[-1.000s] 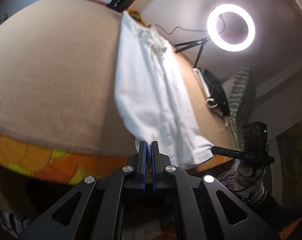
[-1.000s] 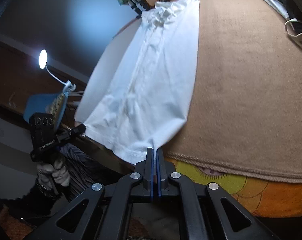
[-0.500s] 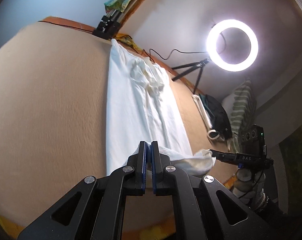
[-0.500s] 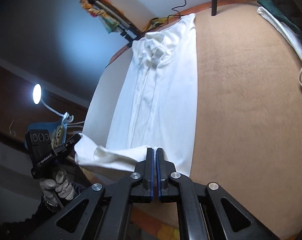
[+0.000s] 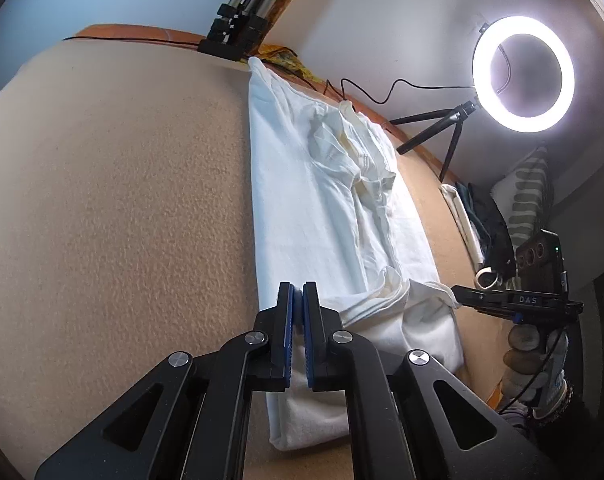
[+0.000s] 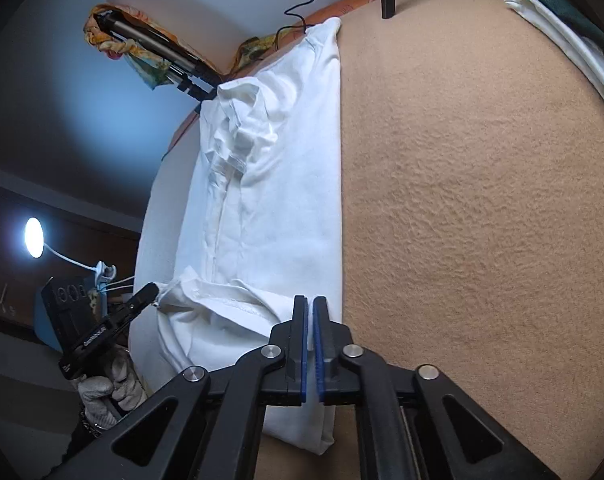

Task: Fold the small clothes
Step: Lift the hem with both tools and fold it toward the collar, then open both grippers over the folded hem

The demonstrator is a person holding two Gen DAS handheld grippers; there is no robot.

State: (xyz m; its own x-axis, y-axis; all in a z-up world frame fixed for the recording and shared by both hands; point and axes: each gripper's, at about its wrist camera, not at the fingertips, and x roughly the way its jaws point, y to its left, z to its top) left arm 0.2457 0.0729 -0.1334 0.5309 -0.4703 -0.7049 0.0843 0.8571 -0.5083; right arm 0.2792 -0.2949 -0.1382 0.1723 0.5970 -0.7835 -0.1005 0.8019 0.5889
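- The white shirt (image 5: 326, 216) is lying lengthwise on the beige blanket (image 5: 122, 208) of a bed, with its collar at the far end and its bottom hem being folded over the lower part.
- The left hand-held gripper (image 5: 298, 308) is pinching one corner of the hem; its blue pads (image 5: 288, 332) are standing almost together with white cloth between them, and its jaws have just been opening a little.
- The right hand-held gripper (image 6: 311, 316) is pinching the other hem corner at the straight edge of the shirt (image 6: 278, 216), which is lying against the bare blanket (image 6: 482, 208); its jaws have also just been opening slightly, with cloth still between them.
- In the left wrist view the right hand-held gripper (image 5: 460, 294) is showing at the side, its tip touching the folded hem.
- A gloved hand (image 6: 106, 384) is gripping the handle of the left hand-held gripper (image 6: 152, 292) in the right wrist view.
- A ring light (image 5: 522, 74) is glowing on a small tripod beyond the bed.
- A striped pillow (image 5: 526, 196) is leaning near the wall.
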